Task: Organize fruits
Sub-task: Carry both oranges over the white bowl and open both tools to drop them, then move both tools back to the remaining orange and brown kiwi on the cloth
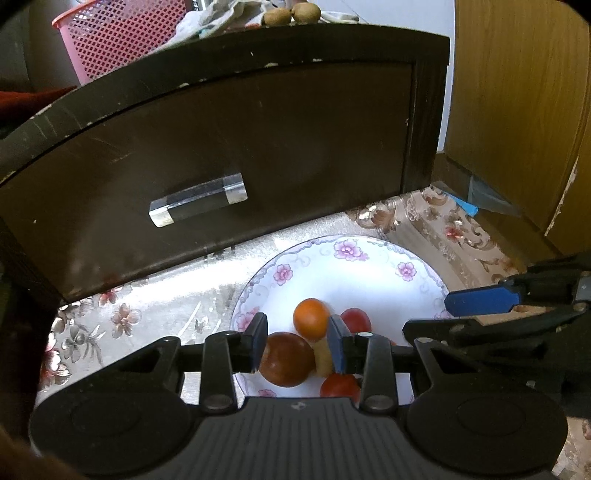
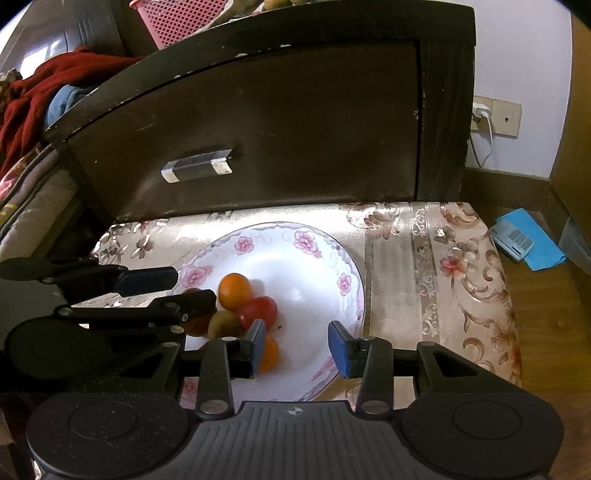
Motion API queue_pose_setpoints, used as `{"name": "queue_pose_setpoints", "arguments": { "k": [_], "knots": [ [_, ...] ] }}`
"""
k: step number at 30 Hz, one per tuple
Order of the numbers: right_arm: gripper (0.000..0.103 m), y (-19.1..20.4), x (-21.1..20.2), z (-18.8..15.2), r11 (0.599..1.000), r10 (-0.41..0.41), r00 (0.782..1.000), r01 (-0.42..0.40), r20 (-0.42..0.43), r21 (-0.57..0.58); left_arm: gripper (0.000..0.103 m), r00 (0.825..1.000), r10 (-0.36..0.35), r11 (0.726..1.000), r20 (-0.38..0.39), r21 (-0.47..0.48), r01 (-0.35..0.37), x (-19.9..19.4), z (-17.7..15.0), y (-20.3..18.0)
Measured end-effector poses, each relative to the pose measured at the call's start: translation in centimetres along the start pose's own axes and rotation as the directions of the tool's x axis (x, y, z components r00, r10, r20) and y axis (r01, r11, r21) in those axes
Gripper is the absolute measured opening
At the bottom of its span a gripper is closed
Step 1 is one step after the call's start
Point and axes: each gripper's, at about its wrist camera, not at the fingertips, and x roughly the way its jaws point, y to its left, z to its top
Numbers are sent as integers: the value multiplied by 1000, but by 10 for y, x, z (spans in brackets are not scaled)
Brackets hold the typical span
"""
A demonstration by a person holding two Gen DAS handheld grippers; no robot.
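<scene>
A white plate with pink flowers (image 1: pixel 369 273) (image 2: pixel 295 258) sits on a floral-clothed stool and holds several small fruits. An orange fruit (image 1: pixel 311 318) (image 2: pixel 234 291), red tomatoes (image 1: pixel 355 320) (image 2: pixel 258 313), a brown-red fruit (image 1: pixel 286 363) and a kiwi (image 2: pixel 225 325) lie together. My left gripper (image 1: pixel 297 347) is open, its fingers on either side of the fruit pile just above it. My right gripper (image 2: pixel 297 347) is open and empty over the plate's bare right part. It also shows in the left wrist view (image 1: pixel 480 300), as does the left gripper in the right wrist view (image 2: pixel 147 278).
A dark cabinet with a glass handle (image 1: pixel 197 199) (image 2: pixel 197 165) stands right behind the stool. Two kiwis (image 1: pixel 291 14) and a pink basket (image 1: pixel 110 40) are on top. A wooden wardrobe (image 1: pixel 517 110) is to the right; blue paper (image 2: pixel 528 240) lies on the floor.
</scene>
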Motion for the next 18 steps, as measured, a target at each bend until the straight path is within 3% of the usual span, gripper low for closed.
{"name": "queue_pose_setpoints", "arguments": {
  "k": [18],
  "knots": [
    [37,18,-24,-12,999,4,1000,-4,1,-32,49,1000,4,1000,5,19,-4,-33,-14,4]
  ]
}}
